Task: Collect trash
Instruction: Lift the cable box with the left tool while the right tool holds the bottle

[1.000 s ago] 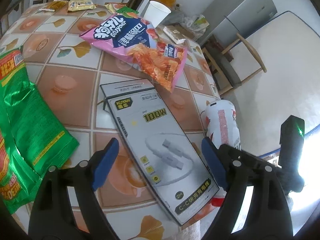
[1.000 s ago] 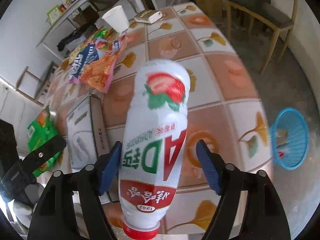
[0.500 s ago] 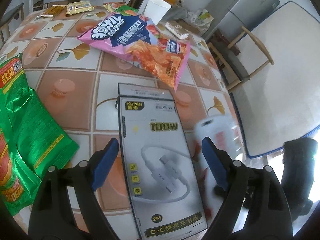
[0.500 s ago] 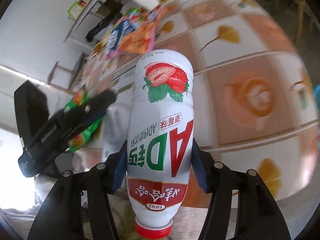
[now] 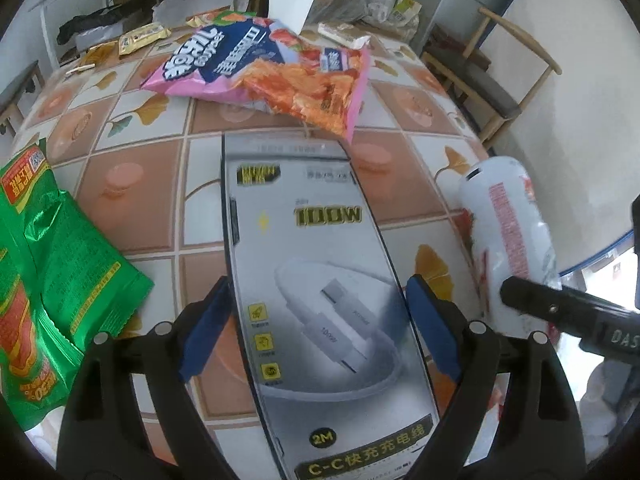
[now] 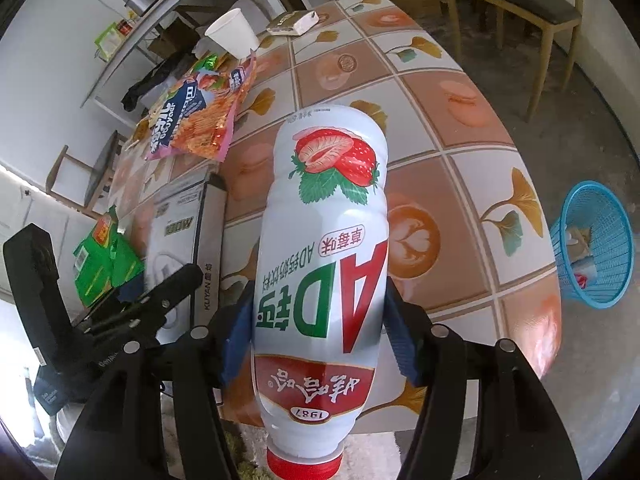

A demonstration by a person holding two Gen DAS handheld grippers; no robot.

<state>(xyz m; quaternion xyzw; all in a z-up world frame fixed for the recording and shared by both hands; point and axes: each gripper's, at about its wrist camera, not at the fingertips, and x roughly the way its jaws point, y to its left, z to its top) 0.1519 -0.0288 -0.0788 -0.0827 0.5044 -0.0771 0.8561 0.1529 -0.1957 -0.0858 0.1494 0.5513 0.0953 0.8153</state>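
Observation:
A white strawberry milk bottle (image 6: 324, 220) with a red cap lies lengthwise in my right gripper (image 6: 316, 312), cap toward the camera. Both blue pads press its sides while the jaws are opening. The bottle hangs over the table's near edge, also in the left wrist view as the bottle (image 5: 508, 232). My left gripper (image 5: 316, 300) straddles a grey cable box (image 5: 320, 240) lying flat on the tiled table (image 5: 132, 216). Its jaws are opening, and the pads sit just outside the box's long edges. The right wrist view shows the box (image 6: 176, 220) beside the left gripper's finger (image 6: 160, 292).
A pink snack bag (image 5: 272, 68) lies beyond the box, with a paper cup (image 5: 290, 4) and small wrappers behind it. Green bags (image 5: 60, 272) lie at the left. A blue basket (image 6: 596, 244) holding some trash stands on the floor right of the table. A wooden chair (image 5: 480, 76) stands nearby.
The left gripper has shifted and rolled so the box now lies straight and centred between its jaws. The bottle, loose between the right pads a second ago, is now touched on both sides.

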